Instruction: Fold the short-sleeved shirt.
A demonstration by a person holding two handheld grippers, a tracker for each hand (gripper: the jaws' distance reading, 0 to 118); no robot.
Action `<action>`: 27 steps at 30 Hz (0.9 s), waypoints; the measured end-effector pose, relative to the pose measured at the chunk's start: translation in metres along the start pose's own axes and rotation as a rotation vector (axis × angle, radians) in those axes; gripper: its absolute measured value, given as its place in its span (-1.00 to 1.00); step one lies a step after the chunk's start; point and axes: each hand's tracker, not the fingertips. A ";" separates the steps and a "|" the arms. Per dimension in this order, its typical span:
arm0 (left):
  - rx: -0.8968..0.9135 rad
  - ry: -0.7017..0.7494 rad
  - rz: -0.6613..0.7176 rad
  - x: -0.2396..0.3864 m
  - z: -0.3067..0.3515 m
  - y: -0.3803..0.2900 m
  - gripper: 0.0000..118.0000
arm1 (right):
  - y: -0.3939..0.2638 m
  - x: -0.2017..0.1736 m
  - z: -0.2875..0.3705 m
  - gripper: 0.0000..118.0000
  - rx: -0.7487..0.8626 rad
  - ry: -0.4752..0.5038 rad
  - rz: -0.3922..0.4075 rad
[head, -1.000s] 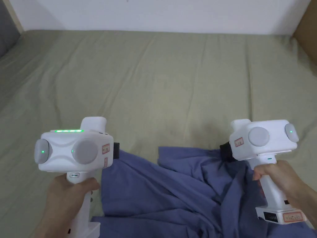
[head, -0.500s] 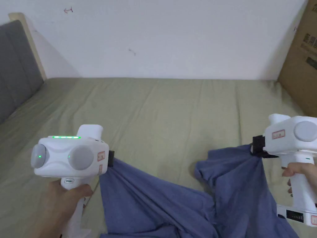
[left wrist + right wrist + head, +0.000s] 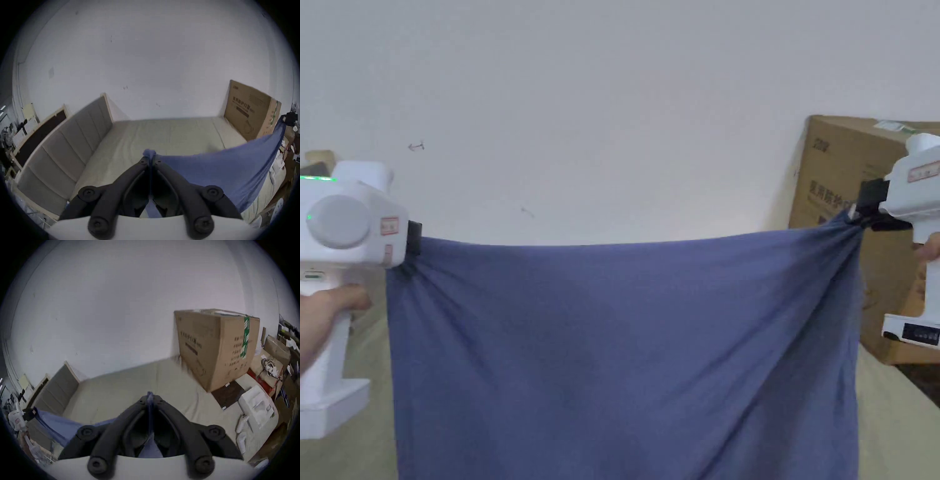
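Note:
The blue short-sleeved shirt (image 3: 625, 356) hangs in the air as a wide flat sheet, stretched taut between both grippers. My left gripper (image 3: 412, 240) is shut on its top left corner, and a small tuft of blue cloth pokes out past the closed jaws of the left gripper (image 3: 150, 156). At the top right corner my right gripper (image 3: 859, 209) is shut on the shirt, a thin fold of the shirt (image 3: 150, 404) pinched between the jaws of the right gripper (image 3: 150, 398). The shirt's lower part runs out of the head view's bottom edge.
A bed with a pale green sheet (image 3: 162, 134) lies below, a grey padded headboard (image 3: 68, 144) on its left. A large cardboard box (image 3: 862, 250) stands at the bed's right end against the white wall. Boxes and clutter (image 3: 267, 369) lie beyond it.
Both grippers have risen and moved far apart, lifting the shirt off the bed and pulling it from a crumpled heap into a taut hanging sheet. The head camera has tilted up.

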 end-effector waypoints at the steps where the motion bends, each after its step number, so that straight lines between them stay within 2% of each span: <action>1: 0.028 -0.009 0.002 -0.001 0.004 0.014 -0.99 | 0.013 -0.003 0.002 -0.94 0.012 -0.002 -0.004; 3: 0.064 0.006 0.000 -0.001 0.007 0.041 -0.99 | 0.037 -0.011 0.002 -0.94 0.053 -0.011 0.008; 10: 0.123 0.058 -0.013 -0.006 -0.037 0.128 -0.99 | 0.117 -0.046 -0.025 -0.94 0.131 0.005 -0.041; 13: 0.147 0.070 -0.015 -0.009 -0.064 0.164 -0.99 | 0.153 -0.065 -0.045 -0.94 0.167 -0.017 -0.007; 17: 0.189 0.106 0.015 -0.014 -0.095 0.215 -0.99 | 0.203 -0.084 -0.067 -0.94 0.234 0.002 -0.017; 19: 0.224 0.096 0.013 -0.018 -0.102 0.234 -0.99 | 0.225 -0.096 -0.073 -0.94 0.257 -0.022 0.033; 22: 0.284 0.110 0.005 -0.019 -0.111 0.249 -0.99 | 0.237 -0.107 -0.081 -0.94 0.297 -0.038 0.071; 25: 0.289 0.119 0.019 -0.020 -0.130 0.255 -0.99 | 0.235 -0.105 -0.099 -0.94 0.265 -0.029 0.032; 27: 0.338 0.142 -0.033 -0.017 -0.139 0.251 -0.99 | 0.221 -0.104 -0.111 -0.94 0.265 -0.033 0.030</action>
